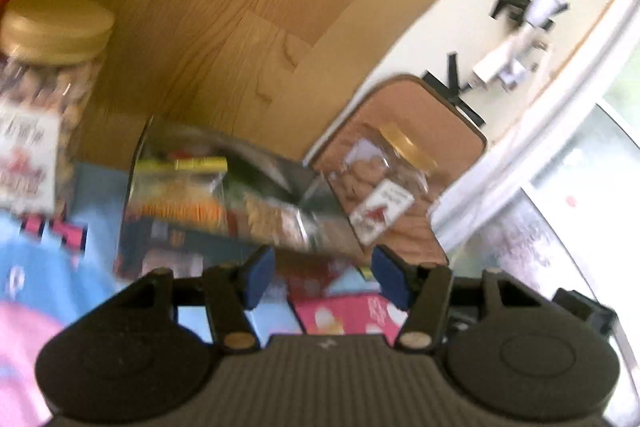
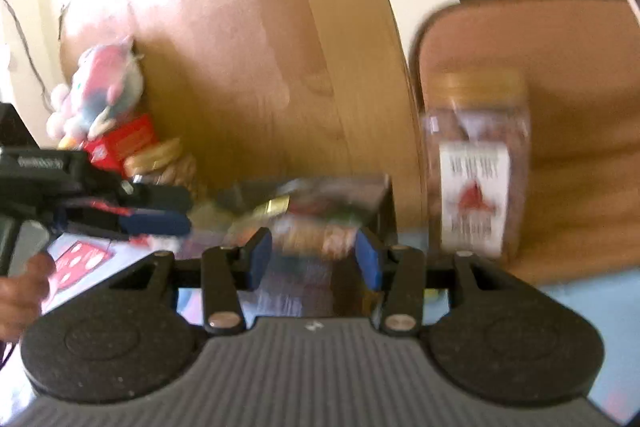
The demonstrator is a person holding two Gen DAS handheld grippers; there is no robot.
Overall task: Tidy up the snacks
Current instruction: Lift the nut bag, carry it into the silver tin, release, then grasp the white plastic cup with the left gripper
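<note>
The left gripper (image 1: 324,277) hangs with its jaws wide apart and nothing between them, above the blue and pink cloth (image 1: 36,291). Just beyond it stands a clear box (image 1: 224,195) packed with snack packets. A gold-lidded jar (image 1: 382,183) stands to the right of the box, before a brown cushion (image 1: 436,123), and a second jar (image 1: 48,87) stands at near left. The right gripper (image 2: 314,259) is also spread open; blur hides whether its pads touch the box (image 2: 320,211) ahead. A plush toy (image 2: 104,87) sits far left.
</note>
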